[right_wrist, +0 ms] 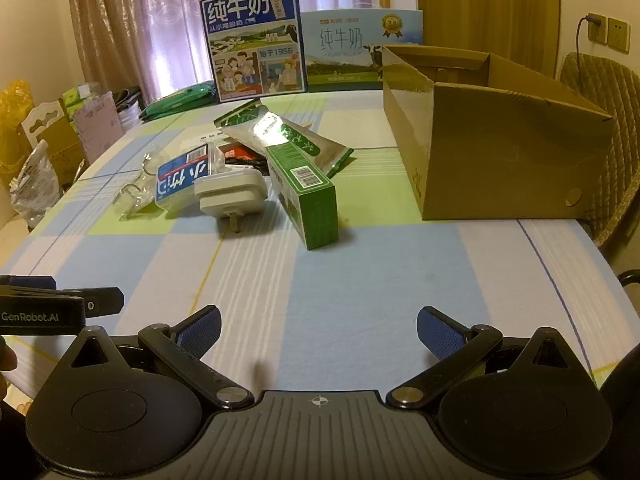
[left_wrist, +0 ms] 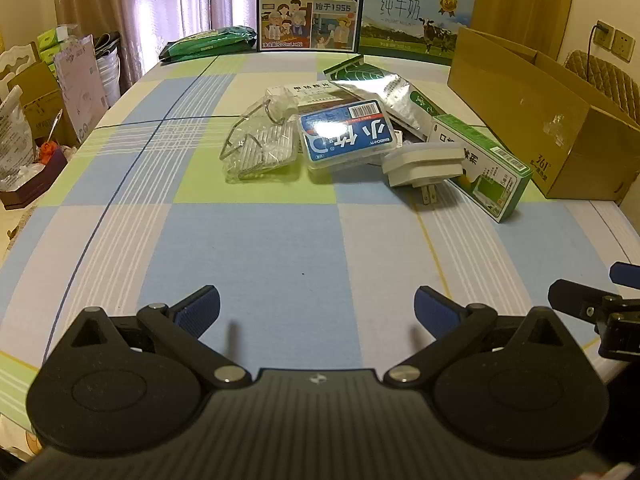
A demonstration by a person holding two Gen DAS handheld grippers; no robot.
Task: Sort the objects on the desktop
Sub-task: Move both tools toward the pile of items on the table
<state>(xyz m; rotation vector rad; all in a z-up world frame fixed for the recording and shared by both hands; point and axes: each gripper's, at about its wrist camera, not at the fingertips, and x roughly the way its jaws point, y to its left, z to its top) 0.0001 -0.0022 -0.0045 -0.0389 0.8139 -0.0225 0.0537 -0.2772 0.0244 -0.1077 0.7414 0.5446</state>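
Both grippers hover low over the checked desk, left gripper and right gripper each with fingers spread wide, grasping nothing. At twelve o'clock lies the clutter: white plug adapter, green carton, blue-labelled case. The open cardboard box sits at two o'clock.

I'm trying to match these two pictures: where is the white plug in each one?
Left wrist view: the white plug lies right of centre, prongs toward the camera.
Right wrist view: the white plug lies left of centre.
Shared landmark: the green box just to its right.
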